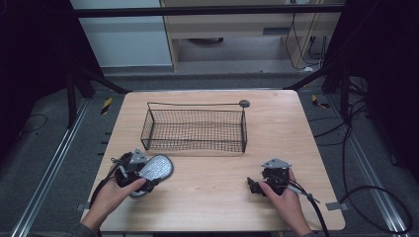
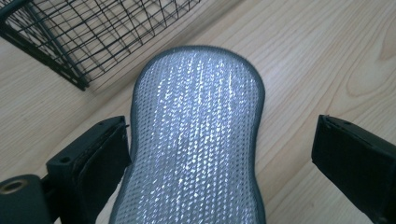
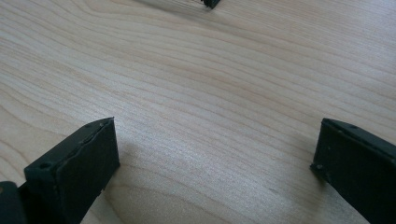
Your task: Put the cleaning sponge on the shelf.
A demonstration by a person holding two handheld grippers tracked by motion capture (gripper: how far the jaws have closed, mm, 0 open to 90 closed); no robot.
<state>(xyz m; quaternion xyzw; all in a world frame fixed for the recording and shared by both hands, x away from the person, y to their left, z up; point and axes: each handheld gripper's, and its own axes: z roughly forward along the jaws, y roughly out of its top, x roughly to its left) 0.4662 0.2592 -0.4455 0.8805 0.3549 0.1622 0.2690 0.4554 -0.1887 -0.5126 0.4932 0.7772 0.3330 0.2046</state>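
Left gripper point(image 1: 148, 177) and right gripper point(image 1: 254, 185), hand-held low, jaws spread wide.

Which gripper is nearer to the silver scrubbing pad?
Left. The left gripper has the silver scrubbing pad between its jaws, at the table's left side; the right gripper sits far off to the pad's right.

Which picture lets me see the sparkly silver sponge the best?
The left gripper view: the sponge fills the middle, its shiny mesh and grey edge clear, lying between the black jaws. The high view shows the sponge small, by the left gripper, near the wire basket. The right gripper view faces bare table.
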